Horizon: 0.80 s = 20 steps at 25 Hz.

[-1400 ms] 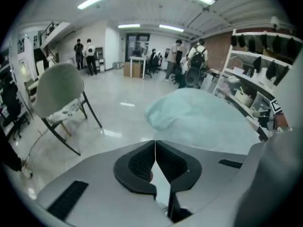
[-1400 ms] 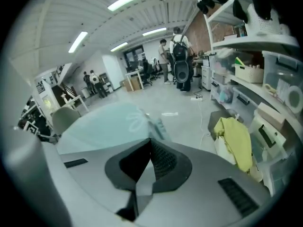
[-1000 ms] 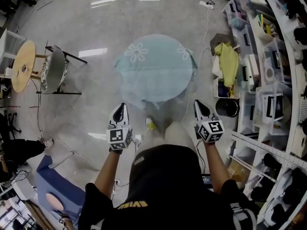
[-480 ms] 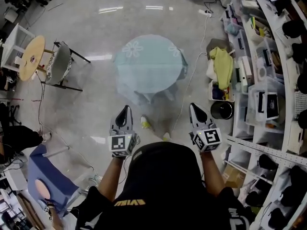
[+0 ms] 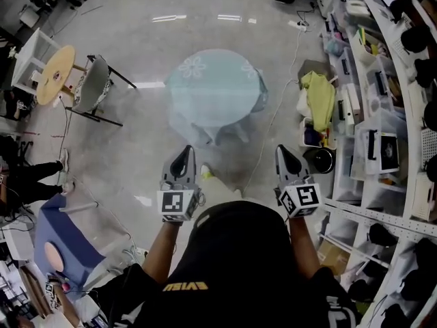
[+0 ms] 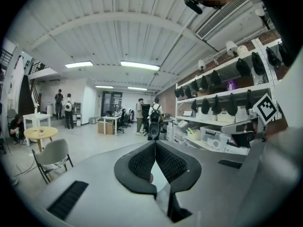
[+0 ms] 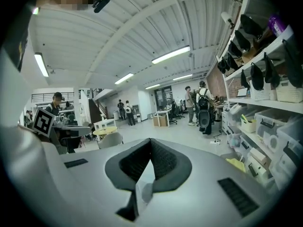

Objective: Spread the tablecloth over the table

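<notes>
Evidently complete | tablecloth [image 5: 215, 87]: draped over round table [image 5: 241, 133], upper centre of frame, hem hanging all round | left gripper [image 5: 184, 153]: jaws together, nothing between | right gripper [image 5: 283, 153]: jaws together, empty, both well short of cloth | remaining: none apparent.

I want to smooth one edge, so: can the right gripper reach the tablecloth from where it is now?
Probably not. The right gripper is held close to the person, and open floor lies between it and the tablecloth. Nothing blocks the way.
</notes>
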### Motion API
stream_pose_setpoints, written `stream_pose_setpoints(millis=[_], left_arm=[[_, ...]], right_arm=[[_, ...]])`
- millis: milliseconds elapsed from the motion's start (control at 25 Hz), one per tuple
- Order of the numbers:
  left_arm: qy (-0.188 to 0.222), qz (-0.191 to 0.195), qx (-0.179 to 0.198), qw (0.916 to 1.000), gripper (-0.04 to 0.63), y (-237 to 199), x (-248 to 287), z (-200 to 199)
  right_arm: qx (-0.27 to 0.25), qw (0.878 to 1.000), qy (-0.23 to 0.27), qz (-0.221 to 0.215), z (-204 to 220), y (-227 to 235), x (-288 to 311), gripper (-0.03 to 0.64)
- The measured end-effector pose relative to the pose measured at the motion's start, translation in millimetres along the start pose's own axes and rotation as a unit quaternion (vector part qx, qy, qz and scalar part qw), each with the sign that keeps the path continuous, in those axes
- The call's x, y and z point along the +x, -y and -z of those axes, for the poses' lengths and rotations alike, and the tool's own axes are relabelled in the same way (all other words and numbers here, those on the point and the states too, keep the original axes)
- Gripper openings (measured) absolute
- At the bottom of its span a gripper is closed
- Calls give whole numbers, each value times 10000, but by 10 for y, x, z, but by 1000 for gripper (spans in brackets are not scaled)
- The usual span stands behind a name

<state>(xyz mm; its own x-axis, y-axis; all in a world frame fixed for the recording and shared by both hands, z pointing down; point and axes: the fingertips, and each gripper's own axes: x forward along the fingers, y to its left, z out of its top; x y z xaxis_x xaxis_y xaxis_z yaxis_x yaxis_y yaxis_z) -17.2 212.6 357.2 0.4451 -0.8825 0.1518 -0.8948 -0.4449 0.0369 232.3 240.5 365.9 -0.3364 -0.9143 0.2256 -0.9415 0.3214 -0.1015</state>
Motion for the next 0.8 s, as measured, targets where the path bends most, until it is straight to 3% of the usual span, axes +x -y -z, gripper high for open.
stream_pose_setpoints(millis=[560, 800], left_arm=[[163, 18, 138, 9998, 18, 165, -223, -167], [194, 39, 181, 9996, 18, 318, -160, -171]], right_arm=[[-51, 9999, 79, -42, -10, -43, -260, -2], [-235, 9994, 33, -256, -36, -64, -310, -2]])
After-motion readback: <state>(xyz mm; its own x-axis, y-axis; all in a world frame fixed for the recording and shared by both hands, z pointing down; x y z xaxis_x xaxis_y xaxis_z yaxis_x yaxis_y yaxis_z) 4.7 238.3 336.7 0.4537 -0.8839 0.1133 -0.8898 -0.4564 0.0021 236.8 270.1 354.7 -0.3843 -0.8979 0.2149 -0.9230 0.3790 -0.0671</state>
